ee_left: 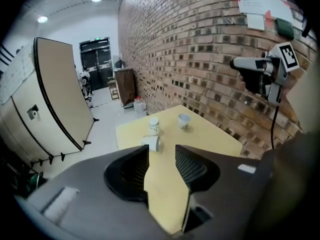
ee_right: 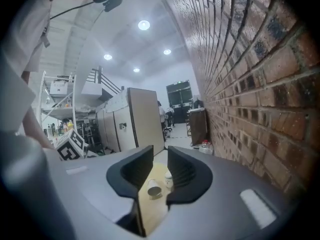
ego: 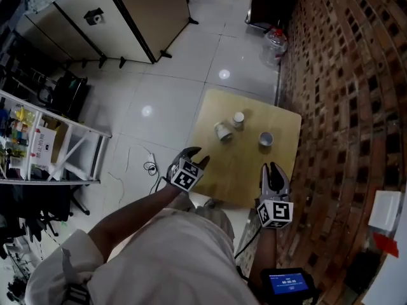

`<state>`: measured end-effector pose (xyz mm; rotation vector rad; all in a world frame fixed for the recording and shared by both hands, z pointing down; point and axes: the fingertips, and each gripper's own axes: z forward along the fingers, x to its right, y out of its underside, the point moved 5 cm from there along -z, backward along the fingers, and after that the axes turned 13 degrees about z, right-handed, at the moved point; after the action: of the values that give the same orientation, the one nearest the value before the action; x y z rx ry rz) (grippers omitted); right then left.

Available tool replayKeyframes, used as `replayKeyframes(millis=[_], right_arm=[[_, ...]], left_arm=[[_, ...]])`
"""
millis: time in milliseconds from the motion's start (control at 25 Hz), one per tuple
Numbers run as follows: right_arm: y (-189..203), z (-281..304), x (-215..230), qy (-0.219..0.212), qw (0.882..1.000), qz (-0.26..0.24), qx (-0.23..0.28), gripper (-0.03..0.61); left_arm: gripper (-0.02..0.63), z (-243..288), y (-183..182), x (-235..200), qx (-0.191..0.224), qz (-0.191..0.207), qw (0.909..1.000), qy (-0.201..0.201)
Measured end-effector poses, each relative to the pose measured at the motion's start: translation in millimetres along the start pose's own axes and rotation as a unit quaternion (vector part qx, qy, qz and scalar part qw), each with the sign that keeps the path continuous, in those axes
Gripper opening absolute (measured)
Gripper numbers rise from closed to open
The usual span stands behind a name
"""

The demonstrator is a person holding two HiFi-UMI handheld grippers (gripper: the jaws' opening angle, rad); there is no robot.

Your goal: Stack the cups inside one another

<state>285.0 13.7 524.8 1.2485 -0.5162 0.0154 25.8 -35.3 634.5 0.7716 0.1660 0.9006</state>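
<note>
Cups [ego: 238,120] unnested on table [ego: 241,170], one cup [ego: 223,131] tipped

— What sort of place is this looking like?
— A lab or workshop room, I'm thinking. A bare brick wall [ego: 343,56] is running down the right side, and a white tiled floor [ego: 165,81] is shining under round ceiling lights [ee_right: 144,25].
— What else is pointing that way?
— Beige partition panels [ego: 127,11] are standing on feet at the far left. A metal rack [ego: 38,138] is holding boxes at the near left, and a small wooden table [ego: 248,164] is sitting against the bricks.
</note>
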Motion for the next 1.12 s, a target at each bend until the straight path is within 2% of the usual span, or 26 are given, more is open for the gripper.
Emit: replayKeyframes(millis=[240,640,880,1120], right_arm=[[15,19,13,0.012,1.000,0.014,-0.020,0.083],[26,40,16,0.038,0.998,0.021,-0.045,0.083],[35,51,21,0.050,0.996,0.055,-0.045,0.083],[36,52,27,0.056,0.995,0.069,-0.047,0.083]], left_arm=[[0.184,62,7,9,-0.044,0.018,0.9988,0.016],[0.178,163,28,-6,-0.104,-0.006,0.9946,0.004],[0.155,192,27,-10,-0.115,0.013,0.9933,0.006],[0.153,207,31,-10,-0.136,0.009,0.9906,0.006]])
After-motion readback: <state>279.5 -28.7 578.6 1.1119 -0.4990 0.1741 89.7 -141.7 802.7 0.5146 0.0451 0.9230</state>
